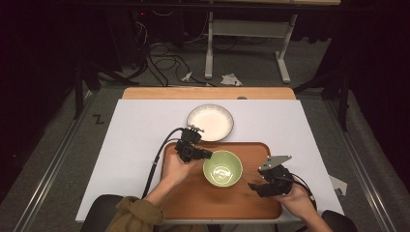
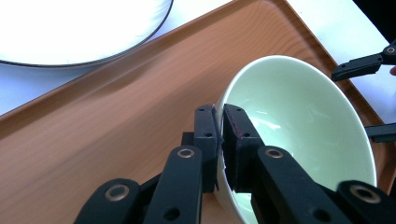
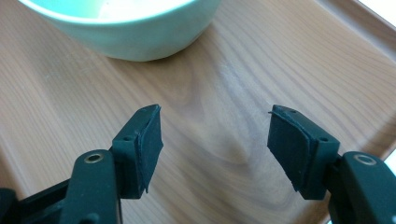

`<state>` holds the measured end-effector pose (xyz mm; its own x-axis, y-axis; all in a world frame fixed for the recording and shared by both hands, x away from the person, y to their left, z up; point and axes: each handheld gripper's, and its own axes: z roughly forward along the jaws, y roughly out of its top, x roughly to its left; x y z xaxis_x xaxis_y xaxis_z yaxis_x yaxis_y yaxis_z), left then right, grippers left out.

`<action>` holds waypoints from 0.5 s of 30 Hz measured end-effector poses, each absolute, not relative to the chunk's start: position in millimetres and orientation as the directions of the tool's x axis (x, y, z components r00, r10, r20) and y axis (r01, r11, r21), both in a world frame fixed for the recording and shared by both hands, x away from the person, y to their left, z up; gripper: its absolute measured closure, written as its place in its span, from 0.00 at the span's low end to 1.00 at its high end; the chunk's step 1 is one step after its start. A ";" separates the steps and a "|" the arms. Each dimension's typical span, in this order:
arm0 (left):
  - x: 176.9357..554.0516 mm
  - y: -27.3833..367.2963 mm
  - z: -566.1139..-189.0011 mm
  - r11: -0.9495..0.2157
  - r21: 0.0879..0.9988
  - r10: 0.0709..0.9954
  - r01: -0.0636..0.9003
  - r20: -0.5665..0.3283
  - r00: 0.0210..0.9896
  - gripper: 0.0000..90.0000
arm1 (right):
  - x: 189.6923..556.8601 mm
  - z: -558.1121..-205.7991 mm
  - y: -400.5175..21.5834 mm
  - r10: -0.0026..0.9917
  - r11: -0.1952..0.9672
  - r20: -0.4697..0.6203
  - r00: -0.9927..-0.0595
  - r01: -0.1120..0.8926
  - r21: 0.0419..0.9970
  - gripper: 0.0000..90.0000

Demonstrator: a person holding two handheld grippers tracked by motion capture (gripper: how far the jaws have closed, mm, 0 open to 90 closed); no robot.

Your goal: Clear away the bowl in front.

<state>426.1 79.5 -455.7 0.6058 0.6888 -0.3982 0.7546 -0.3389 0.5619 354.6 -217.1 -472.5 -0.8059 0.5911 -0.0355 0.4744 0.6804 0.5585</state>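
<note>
On the wooden tray (image 1: 188, 203), the left gripper (image 2: 219, 123) pinches the near-left rim of the pale green bowl (image 1: 222, 168) — one jaw inside, one outside. Behind the tray sits a white plate (image 1: 210, 122) on the white tabletop (image 1: 135, 125). The right gripper (image 3: 215, 135) hovers beside the bowl — jaws spread, empty.

Dim room, dark toward both sides and the far wall. Grey carpeted floor (image 1: 58, 145) all round. Wooden worktop (image 1: 208, 93) under a white sheet (image 1: 140, 140). Beyond it, a pale metal desk frame (image 1: 246, 29) with two splayed feet. Black cables (image 1: 164, 63) tangled on the floor left of that frame, scraps of white paper (image 1: 231, 79) close by. Metal rails (image 1: 53, 164) along the floor at left and right. A black Z mark (image 1: 98, 119) on the carpet at left.
</note>
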 end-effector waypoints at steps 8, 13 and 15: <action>424.1 75.6 -457.0 -0.350 0.564 0.688 0.748 -0.387 0.614 0.86 | 354.6 -472.5 -217.3 0.592 0.680 -0.035 -0.805 0.475 0.558 0.39; 421.3 78.2 -452.1 -0.346 0.581 0.674 0.737 -0.392 0.626 0.73 | 354.3 -471.9 -217.3 0.595 0.677 -0.030 -0.803 0.480 0.558 0.39; 419.3 81.0 -448.1 -0.343 0.595 0.667 0.727 -0.392 0.634 0.70 | 354.3 -472.1 -217.3 0.596 0.675 -0.032 -0.802 0.479 0.562 0.39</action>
